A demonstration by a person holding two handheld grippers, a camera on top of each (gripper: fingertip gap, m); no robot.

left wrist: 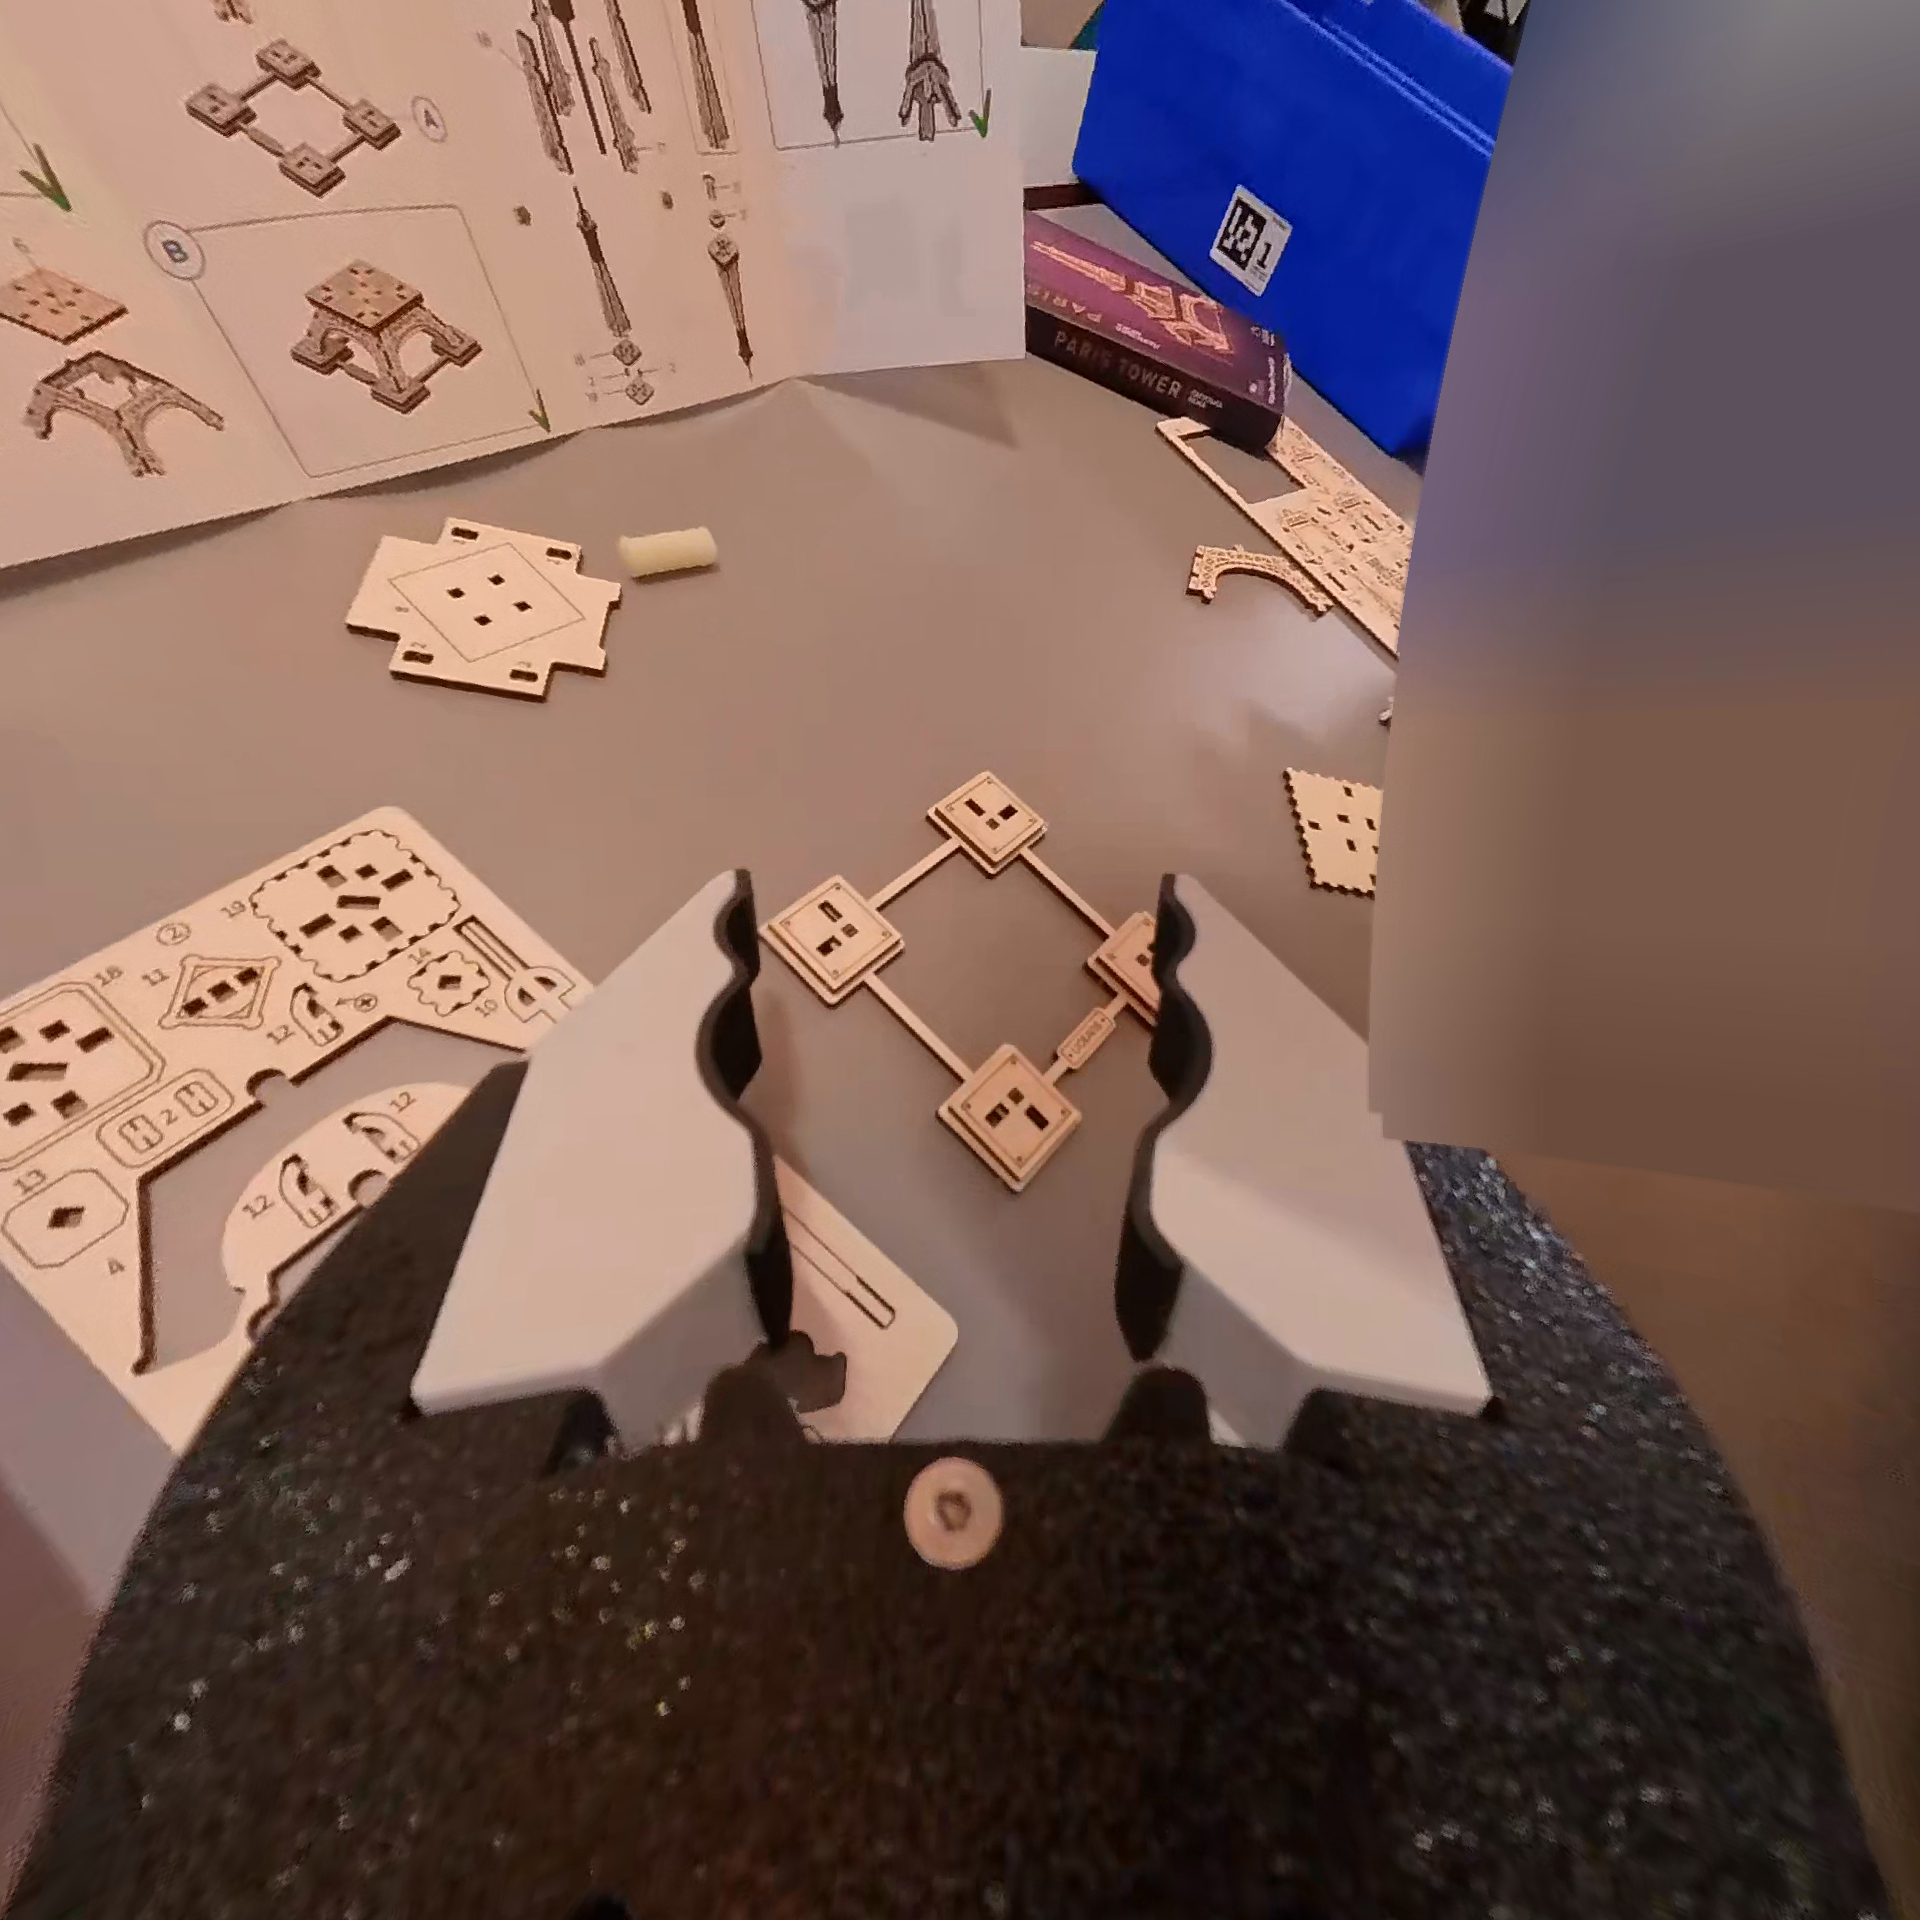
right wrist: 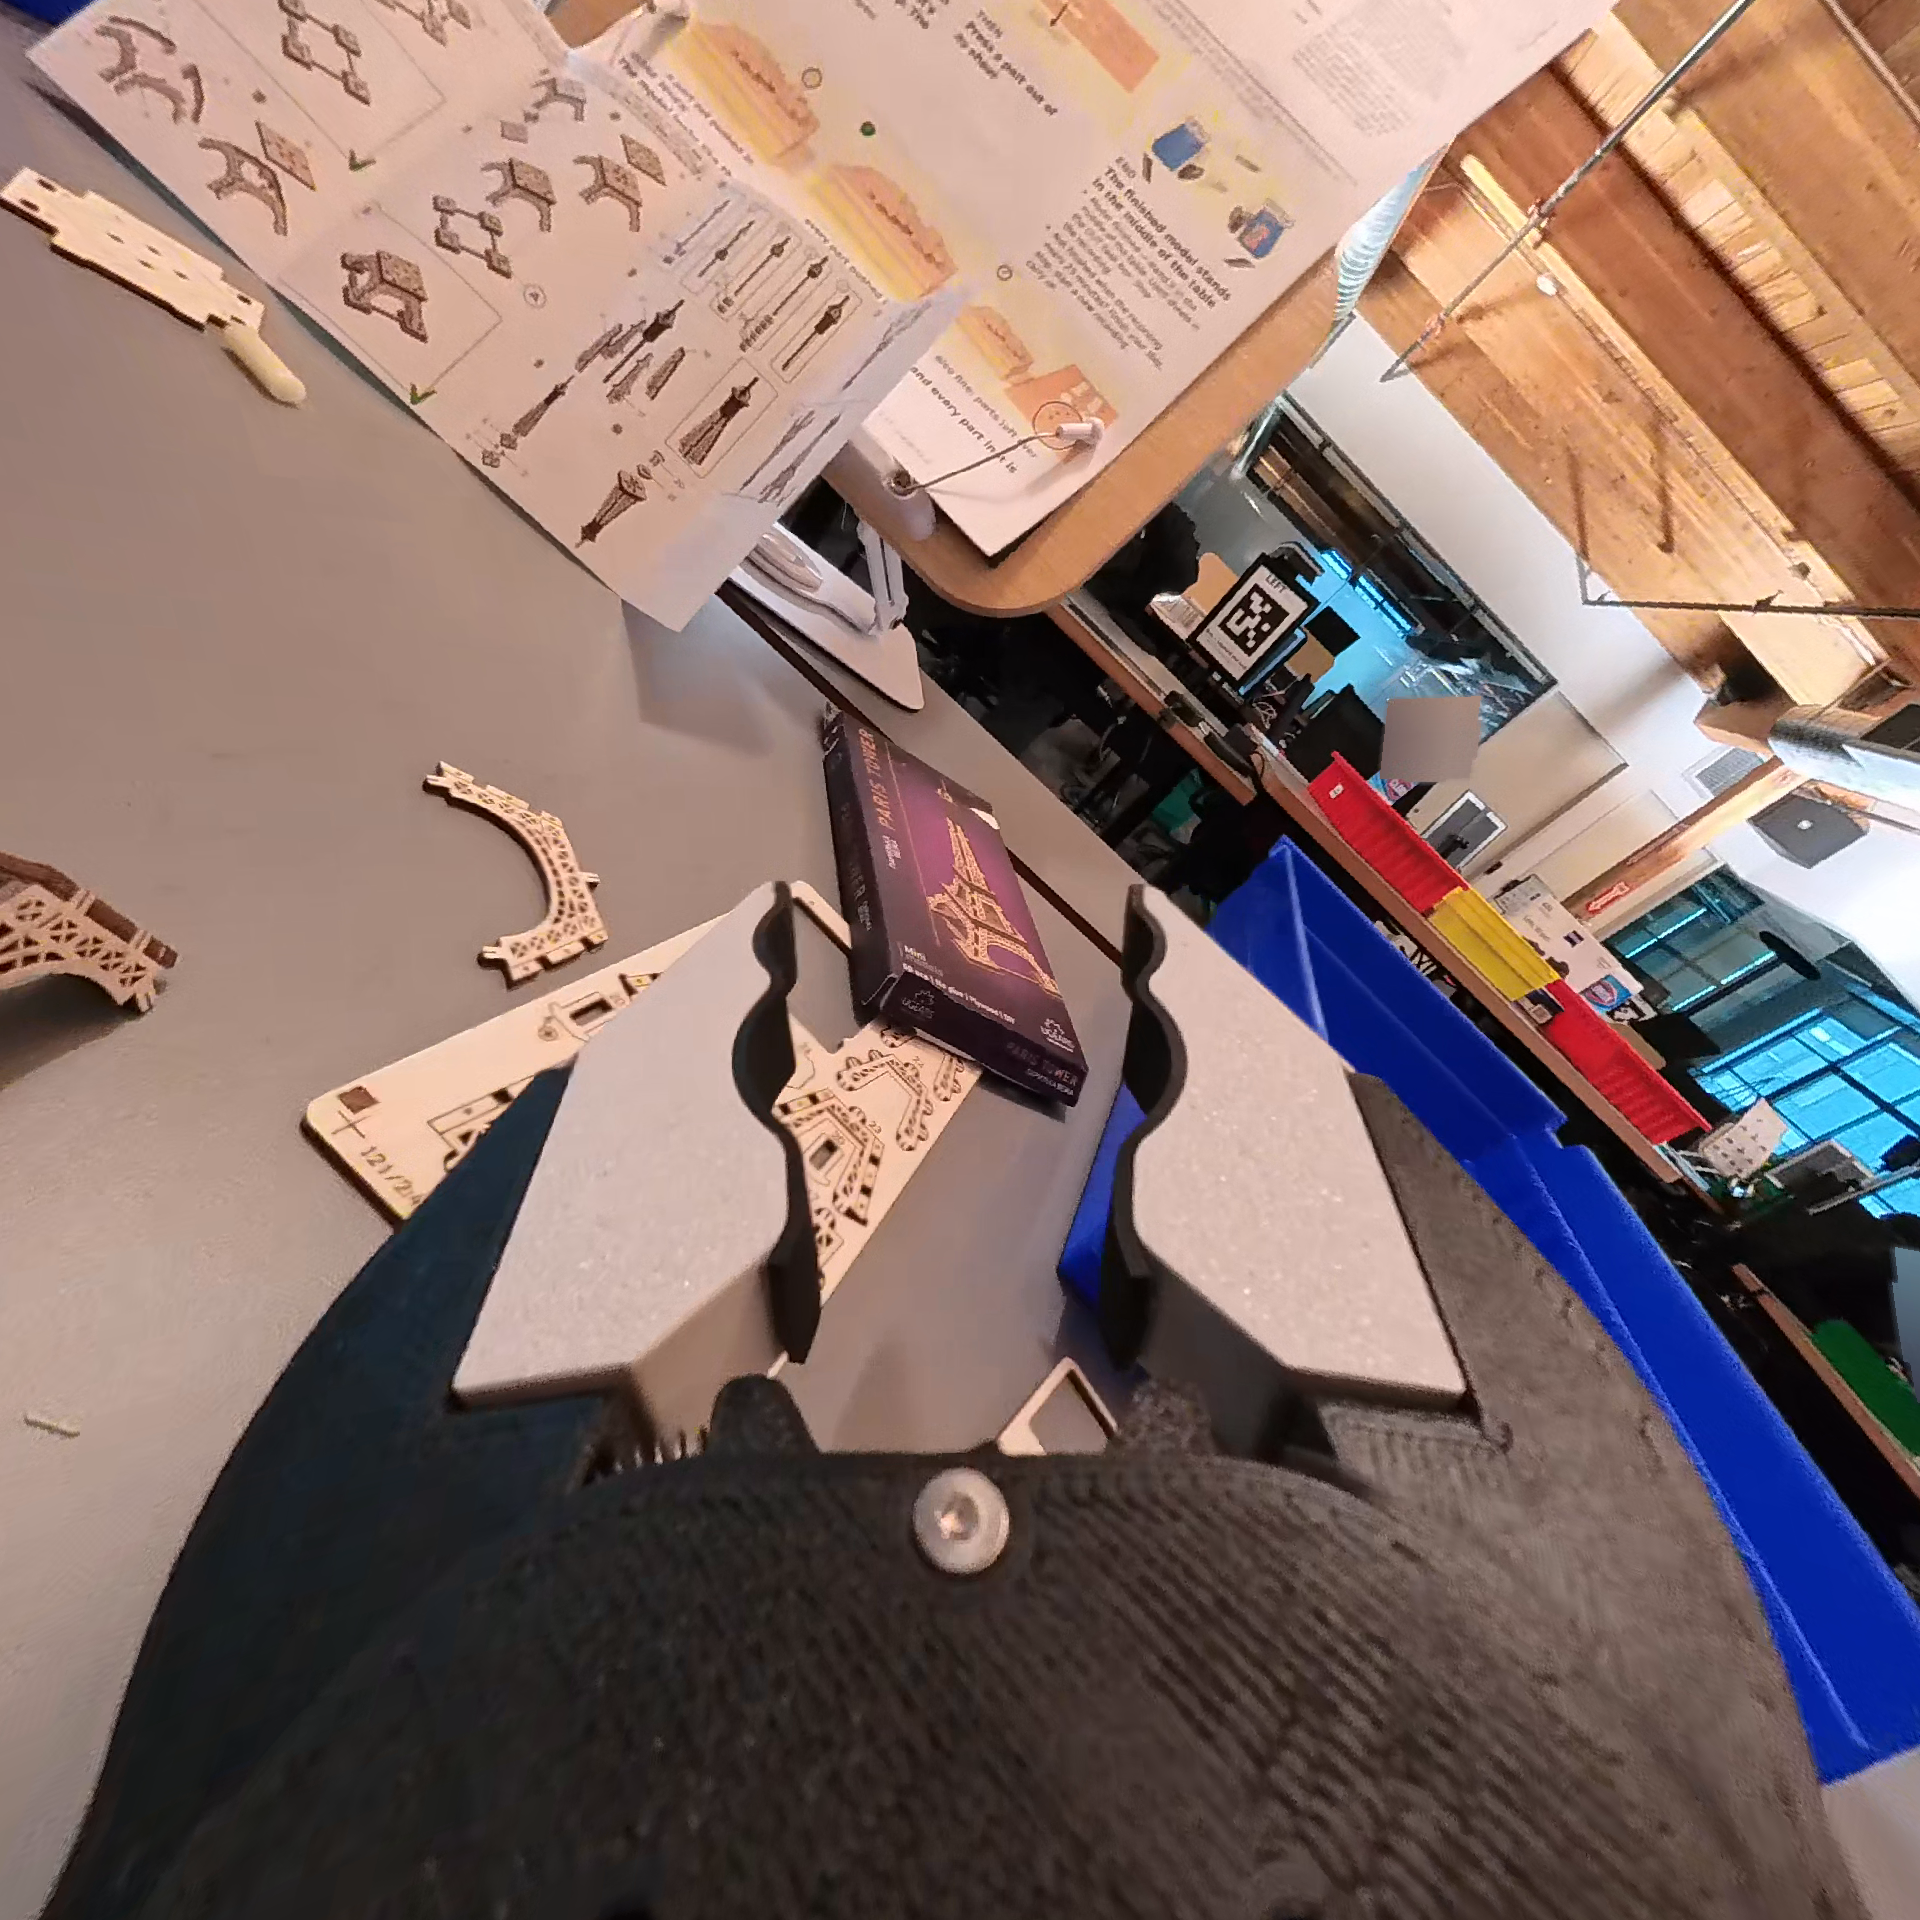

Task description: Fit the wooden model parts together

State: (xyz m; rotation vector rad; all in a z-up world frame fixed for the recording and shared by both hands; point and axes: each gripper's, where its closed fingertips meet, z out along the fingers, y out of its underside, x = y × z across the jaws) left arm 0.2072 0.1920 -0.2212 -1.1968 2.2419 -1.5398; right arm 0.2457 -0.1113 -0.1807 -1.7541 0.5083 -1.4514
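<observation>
My left gripper (left wrist: 956, 904) is open and empty, just above a flat wooden base frame (left wrist: 966, 977) of four square pads joined by thin bars, lying on the grey table (left wrist: 831, 675). A cross-shaped wooden plate (left wrist: 483, 601) lies farther back left. A small arch piece (left wrist: 1257, 577) lies at the right. My right gripper (right wrist: 956, 914) is open and empty, over a wooden part sheet (right wrist: 883, 1101) and a purple model box (right wrist: 935, 894). A wooden arch piece (right wrist: 530, 873) lies to its left. Part of an assembled lattice arch (right wrist: 73, 935) shows at the left edge.
An instruction sheet (left wrist: 416, 208) stands at the back of the table. A punched part sheet (left wrist: 208, 1049) lies at the left. A small pale cylinder (left wrist: 667, 551) sits by the cross plate. A blue bin (left wrist: 1278, 187) stands at the back right, also in the right wrist view (right wrist: 1403, 1039). My right gripper is the nearer one to the small arch piece (left wrist: 1257, 577): about 8 cm, against 25 cm. Look for it in the right wrist view (right wrist: 531, 882) too.
</observation>
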